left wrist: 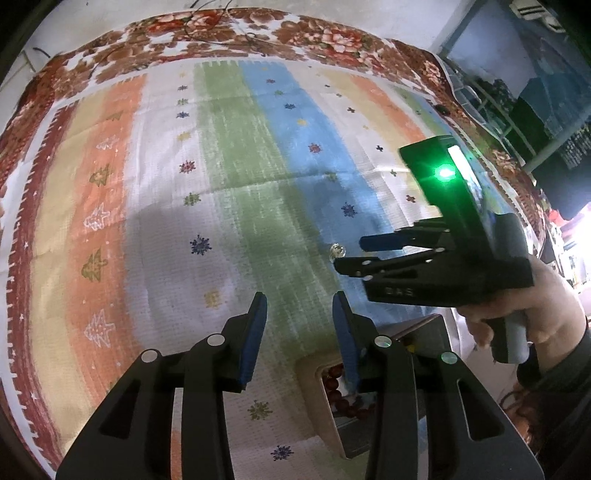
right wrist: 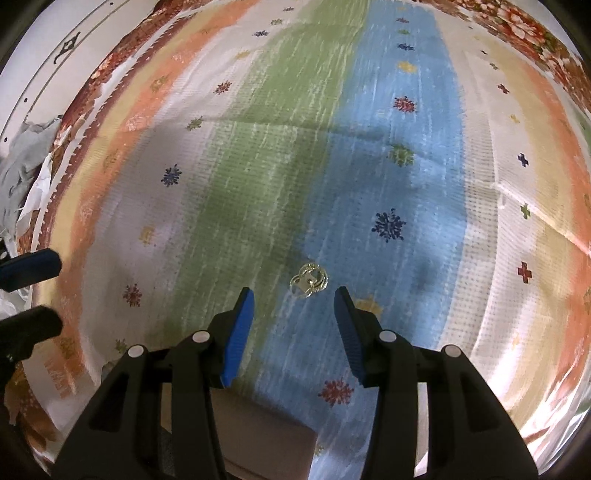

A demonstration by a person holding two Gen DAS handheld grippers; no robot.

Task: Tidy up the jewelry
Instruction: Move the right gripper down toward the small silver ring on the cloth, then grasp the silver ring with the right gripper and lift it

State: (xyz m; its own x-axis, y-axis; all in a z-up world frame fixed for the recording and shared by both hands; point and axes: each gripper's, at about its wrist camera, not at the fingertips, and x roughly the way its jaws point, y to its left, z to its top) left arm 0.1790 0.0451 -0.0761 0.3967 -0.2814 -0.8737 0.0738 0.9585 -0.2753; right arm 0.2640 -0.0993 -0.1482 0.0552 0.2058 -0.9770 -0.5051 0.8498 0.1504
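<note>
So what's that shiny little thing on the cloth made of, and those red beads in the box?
The small ornament looks like pale gold metal, glinting with looped wire. The beads look like glossy dark-red wood or stone; too blurred to tell. Their box seems matte tan cardboard.

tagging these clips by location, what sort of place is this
Most likely a room in a home, not a lab. The work surface is covered with a striped cloth laid over a floral fabric, a box holds red beads, and a small shiny jewelry piece lies on the cloth.
</note>
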